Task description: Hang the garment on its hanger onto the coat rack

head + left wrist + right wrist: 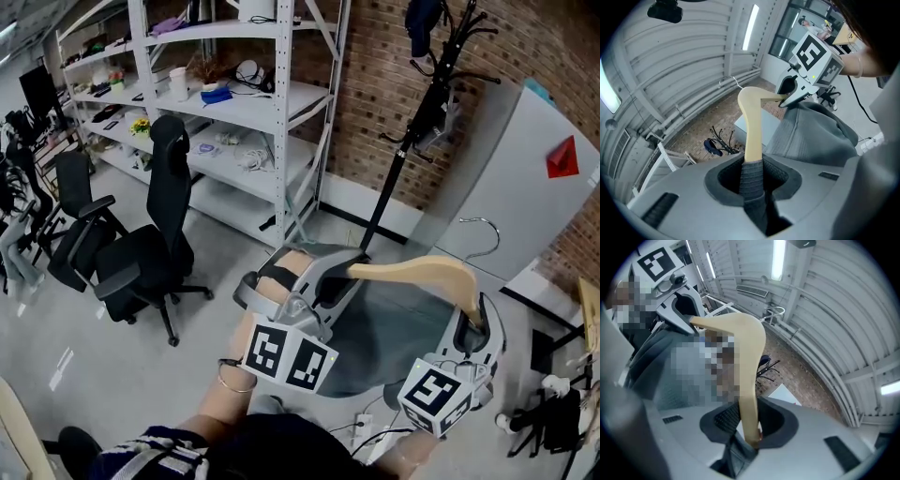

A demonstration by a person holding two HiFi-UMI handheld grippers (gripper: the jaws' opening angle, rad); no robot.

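A pale wooden hanger [422,274] with a metal hook [483,230] is held level above the floor, and a grey garment [394,328] hangs from it. My left gripper [349,269] is shut on the hanger's left end, with grey fabric [751,180] between its jaws. At the hanger's right end my right gripper [476,314] is shut on the bare wood [747,362]. The black coat rack [412,131] stands ahead by the brick wall, apart from the hanger, with a dark blue item [422,23] on top. Each gripper view looks along the hanger to the other gripper [801,89] [677,310].
Two black office chairs [150,253] stand at the left in front of white metal shelving [234,103]. A grey panel with a red triangle [525,187] leans right of the rack. Cables and a power strip [361,427] lie on the floor by my feet, with black gear [553,422] at far right.
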